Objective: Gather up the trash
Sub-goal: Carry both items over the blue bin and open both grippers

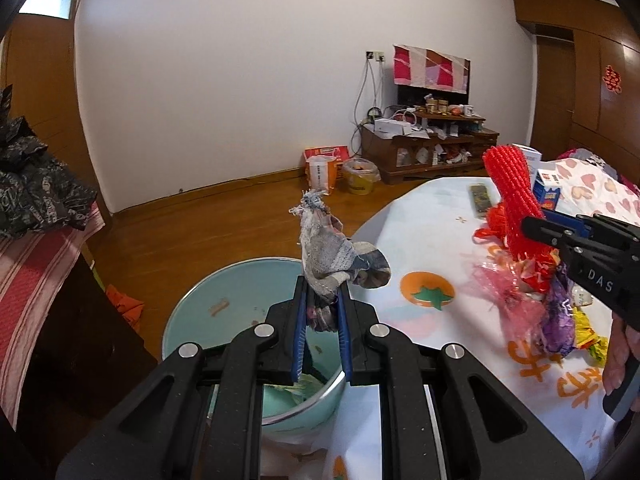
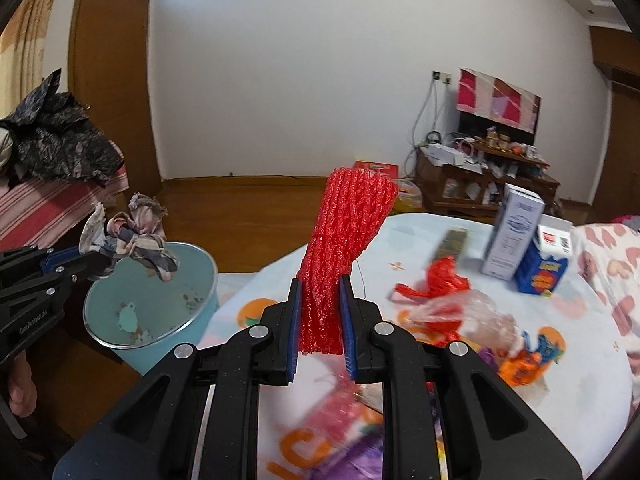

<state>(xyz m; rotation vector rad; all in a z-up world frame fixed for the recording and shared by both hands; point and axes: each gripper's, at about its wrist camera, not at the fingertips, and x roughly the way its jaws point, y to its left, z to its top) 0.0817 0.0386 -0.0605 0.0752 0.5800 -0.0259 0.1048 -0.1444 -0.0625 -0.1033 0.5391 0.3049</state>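
Lower part of the frayed rag [image 1: 326,256] hidden between the blue pads of the left gripper [image 1: 322,300]. Near wall of the pale blue bin [image 1: 192,312] covered by black linkage at lower centre. Bottom end of the red foam net [image 2: 340,256] lost behind the right gripper [image 2: 320,308]. Wrappers [image 2: 344,412] at lower centre of the right view blurred, colours only. Print on the white carton [image 2: 512,236] and blue box [image 2: 540,268] at right too small to read. Hand [image 1: 620,360] cut off at right edge. Clutter on the far cabinet [image 1: 428,144] too small to tell.
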